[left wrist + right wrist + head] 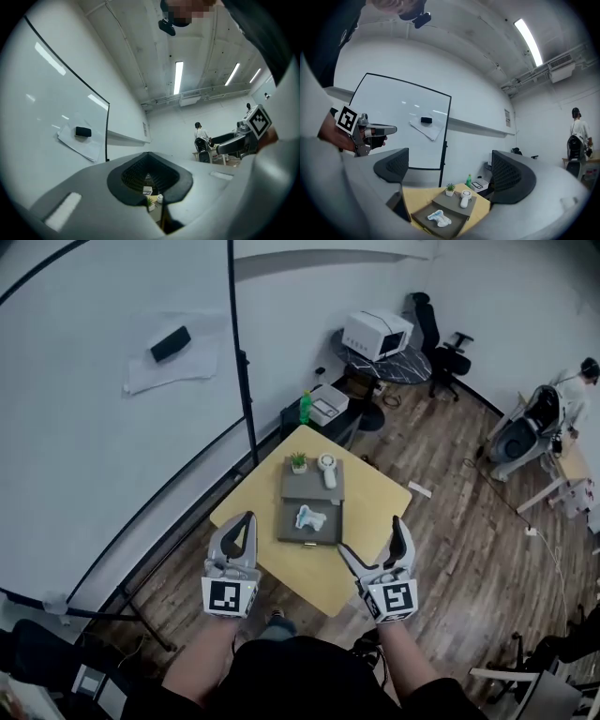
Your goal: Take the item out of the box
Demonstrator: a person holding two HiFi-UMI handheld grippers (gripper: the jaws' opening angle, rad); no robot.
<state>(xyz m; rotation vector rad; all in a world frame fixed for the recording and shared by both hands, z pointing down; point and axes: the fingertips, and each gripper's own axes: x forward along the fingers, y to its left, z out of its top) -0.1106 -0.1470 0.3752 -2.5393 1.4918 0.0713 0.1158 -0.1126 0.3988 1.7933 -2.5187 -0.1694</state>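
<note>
The white-and-blue item (310,517) is lying in the open grey box (330,532) on the yellow counter (375,488), ahead of and between both empty tools. The left hand-held gripper (247,518) is hovering with its jaws pressed together, and the right hand-held gripper (372,535) is gaping wide.

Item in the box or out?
In. The white-and-blue item lies inside the open tray of the grey box, and the right gripper view shows it there too, with nothing gripping it.

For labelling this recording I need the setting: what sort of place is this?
Probably an office or lab workroom: a large whiteboard with an eraser on it, office chairs on a wooden floor, and a small yellow table.
</note>
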